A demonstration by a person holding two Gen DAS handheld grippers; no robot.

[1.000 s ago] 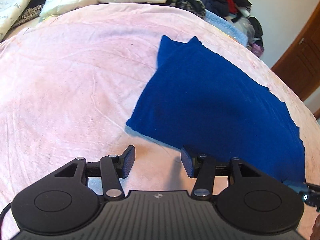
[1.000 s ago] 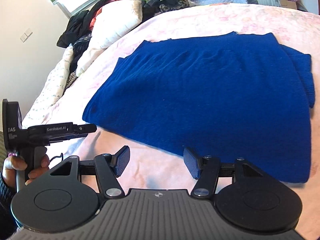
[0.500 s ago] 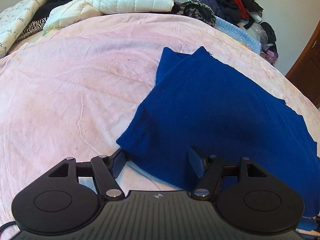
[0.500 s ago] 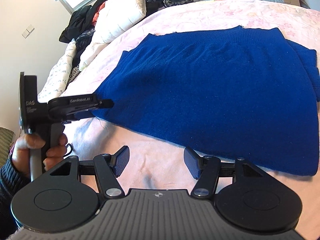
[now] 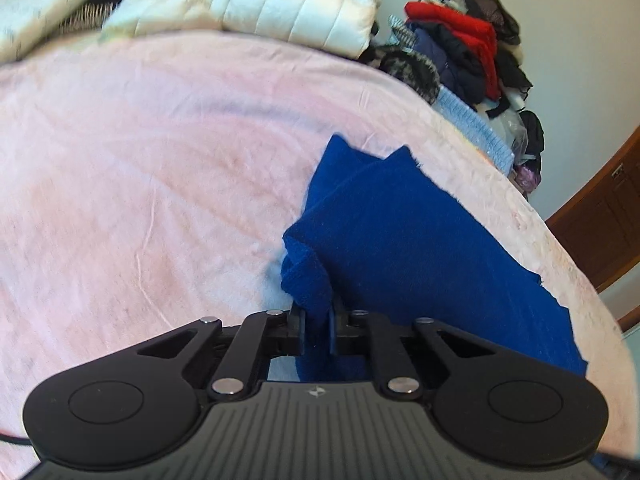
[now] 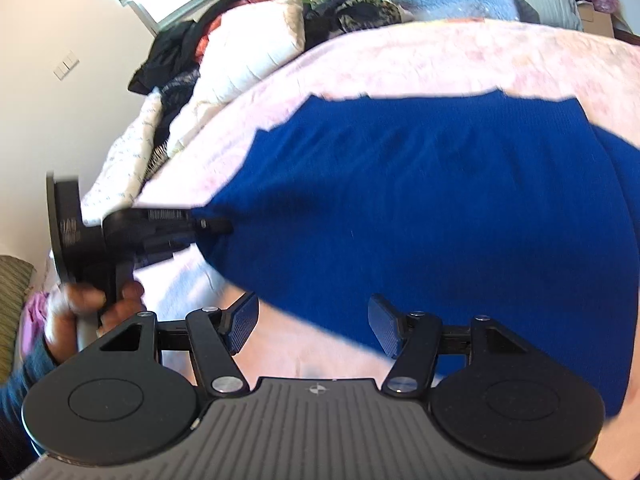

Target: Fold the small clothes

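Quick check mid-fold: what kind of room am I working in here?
Most likely a bedroom: the blue garment lies on a pink bedspread, with a white puffy quilt and heaped clothes behind.

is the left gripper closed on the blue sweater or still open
Closed: the left gripper has just clamped its jaws on the blue sweater's bunched corner.

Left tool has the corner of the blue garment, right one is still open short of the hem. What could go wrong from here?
1. The left tool has just closed on a bunched corner of the blue garment; it may slip free or drag a crease into the fold.
2. The right tool, open, holds nothing; lifting one-sided would likely skew the garment across the pink bedcover.
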